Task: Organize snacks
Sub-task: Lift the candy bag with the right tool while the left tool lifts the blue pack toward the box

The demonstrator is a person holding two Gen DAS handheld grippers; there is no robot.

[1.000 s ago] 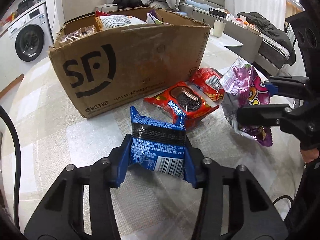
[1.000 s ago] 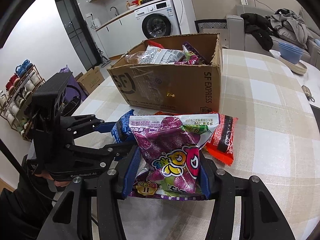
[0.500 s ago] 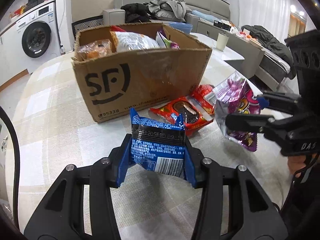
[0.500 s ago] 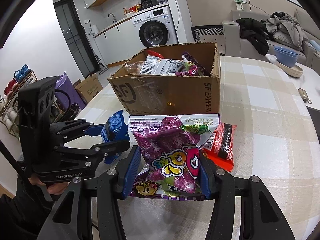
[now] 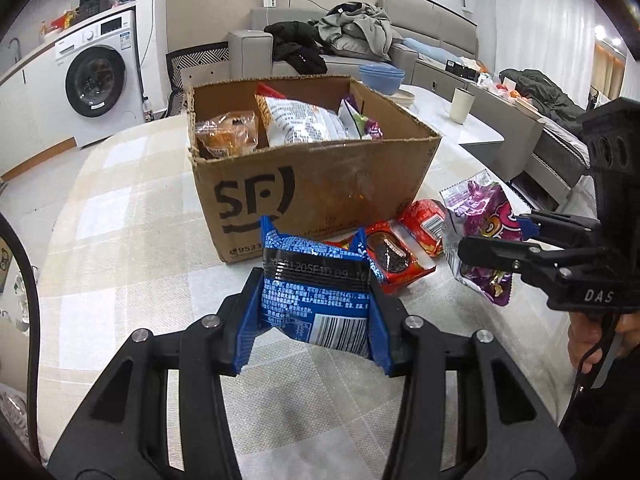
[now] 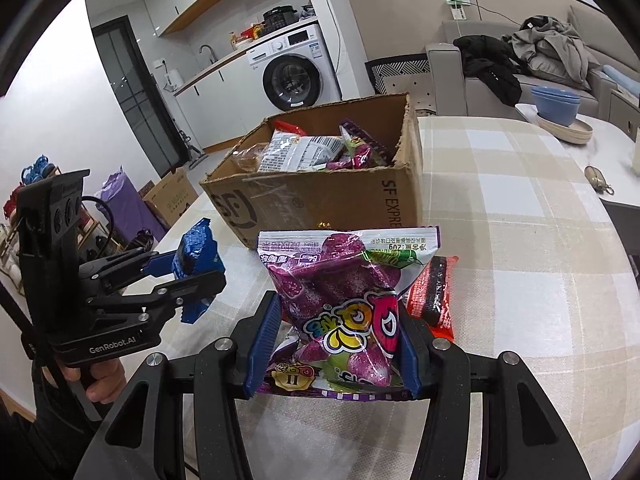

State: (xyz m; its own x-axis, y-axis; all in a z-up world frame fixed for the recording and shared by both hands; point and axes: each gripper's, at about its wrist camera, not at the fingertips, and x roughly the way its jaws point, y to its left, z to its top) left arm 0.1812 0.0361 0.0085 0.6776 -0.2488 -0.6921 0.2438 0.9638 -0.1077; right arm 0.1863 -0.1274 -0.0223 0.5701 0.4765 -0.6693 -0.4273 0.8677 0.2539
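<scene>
My left gripper (image 5: 316,296) is shut on a blue cookie packet (image 5: 316,284), held in the air just in front of the open cardboard box (image 5: 320,184). In the right wrist view the same blue packet (image 6: 196,256) shows at the left, clear of the table. My right gripper (image 6: 336,332) is shut on a purple candy bag (image 6: 340,304), also seen as the purple bag (image 5: 476,232) right of the box. Red cookie packets (image 5: 400,256) lie on the checked tablecloth by the box's near corner. The box holds several snack bags (image 6: 304,148).
The table (image 6: 500,208) carries blue bowls on a plate (image 6: 560,112) and a white cup (image 5: 460,104) at its far end, plus a small keyring (image 6: 598,178). A washing machine (image 5: 96,76) and a sofa with clothes (image 5: 352,36) stand behind. A hand (image 6: 96,376) grips the left handle.
My left gripper has risen and pulled back with the blue packet, so the box's inside now shows. The right gripper and purple bag have barely moved.
</scene>
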